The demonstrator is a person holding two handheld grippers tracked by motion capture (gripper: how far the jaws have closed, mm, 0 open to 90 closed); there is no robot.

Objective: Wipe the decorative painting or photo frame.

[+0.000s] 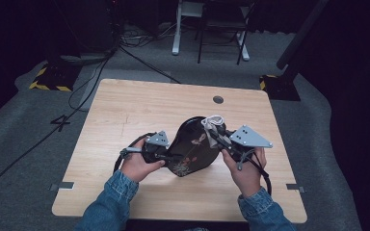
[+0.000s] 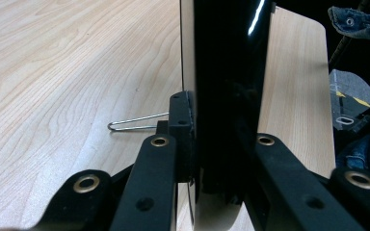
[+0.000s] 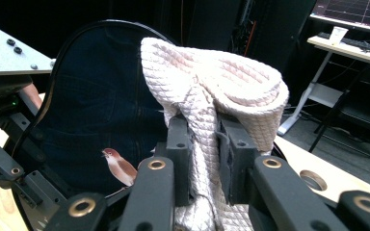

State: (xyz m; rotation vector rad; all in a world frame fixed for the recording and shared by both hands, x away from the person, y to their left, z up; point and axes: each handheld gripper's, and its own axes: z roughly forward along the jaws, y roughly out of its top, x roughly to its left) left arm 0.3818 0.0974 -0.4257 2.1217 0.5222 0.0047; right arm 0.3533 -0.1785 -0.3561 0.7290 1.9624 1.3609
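Note:
A glossy black tray [image 1: 192,144] painted with flowers and a bird is held tilted above the wooden table [image 1: 125,106]. My left gripper [image 1: 166,155] is shut on its near left rim; in the left gripper view the tray's black edge [image 2: 231,86] stands upright between the jaws of the left gripper [image 2: 221,142]. My right gripper [image 1: 218,137] is shut on a pale woven cloth [image 1: 214,121] at the tray's upper right. Up close, the bunched cloth [image 3: 212,82] is pinched in the right gripper [image 3: 204,144] against the dark tray [image 3: 91,106].
A round cable hole [image 1: 218,99] lies in the table's far side. A thin wire loop [image 2: 135,122] rests on the wood beside the left jaw. Beyond the table stand a folding chair [image 1: 221,24], floor cables and striped stand bases [image 1: 48,79].

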